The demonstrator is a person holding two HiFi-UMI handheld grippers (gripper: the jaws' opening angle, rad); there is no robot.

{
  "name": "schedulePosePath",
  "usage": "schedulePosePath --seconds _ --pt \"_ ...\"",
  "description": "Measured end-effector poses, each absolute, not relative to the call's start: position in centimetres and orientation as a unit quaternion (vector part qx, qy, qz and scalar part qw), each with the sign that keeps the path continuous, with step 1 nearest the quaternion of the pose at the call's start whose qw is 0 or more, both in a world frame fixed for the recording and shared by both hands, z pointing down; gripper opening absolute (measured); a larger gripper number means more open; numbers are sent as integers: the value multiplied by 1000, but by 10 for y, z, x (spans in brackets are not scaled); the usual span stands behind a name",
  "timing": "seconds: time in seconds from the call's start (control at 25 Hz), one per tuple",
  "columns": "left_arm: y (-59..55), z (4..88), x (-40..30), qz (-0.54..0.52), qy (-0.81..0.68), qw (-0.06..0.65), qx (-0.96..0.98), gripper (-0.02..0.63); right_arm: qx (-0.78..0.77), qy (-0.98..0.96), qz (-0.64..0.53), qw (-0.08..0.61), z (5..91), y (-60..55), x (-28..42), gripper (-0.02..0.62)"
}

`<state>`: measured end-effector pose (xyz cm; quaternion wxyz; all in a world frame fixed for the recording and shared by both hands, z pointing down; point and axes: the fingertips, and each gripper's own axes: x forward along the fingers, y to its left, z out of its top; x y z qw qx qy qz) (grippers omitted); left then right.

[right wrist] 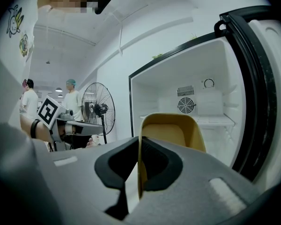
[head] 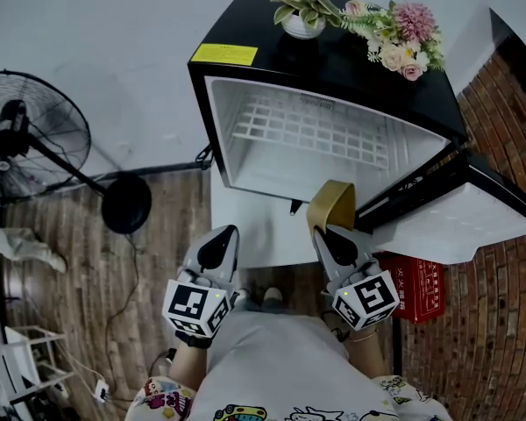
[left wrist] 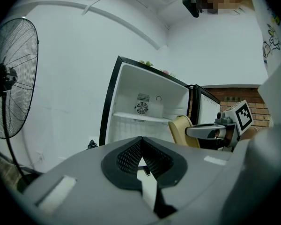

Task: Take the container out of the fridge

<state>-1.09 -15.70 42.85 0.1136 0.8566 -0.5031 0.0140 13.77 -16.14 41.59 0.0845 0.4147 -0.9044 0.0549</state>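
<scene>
Fingers (right wrist: 160, 165) of my right gripper (right wrist: 139, 146) are clenched on one thin side wall of the mustard-yellow, round-cornered plastic container (right wrist: 174, 131), one pad inside the wall and one outside. The container hangs just in front of the small black fridge (head: 333, 64), outside its open white compartment and beside the swung-out door. It looks empty, and its hollow faces back toward me. My left gripper (head: 224, 235) is level with the right one in front of the fridge, on the side away from the door. Its fingers are pressed together with nothing between them. I judge the container to be light and fairly stiff, though a wall this thin may flex under a hard squeeze. Its surface looks smooth, so a pinch on one wall could let it swing or slide. A safer hold is deep on the wall, close to a corner where the plastic is stiffest. The empty left gripper could steady the opposite wall if it tips.
</scene>
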Motion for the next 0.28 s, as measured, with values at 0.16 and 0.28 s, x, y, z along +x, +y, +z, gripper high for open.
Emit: schedulePosePath --seconds 0.16,0.28 --pt "-158 428 -10 14 -504 113 856 12 414 -905 54 87 416 -162 138 12" --pt "-159 428 -9 14 -505 113 856 12 412 -905 55 84 416 -163 139 13"
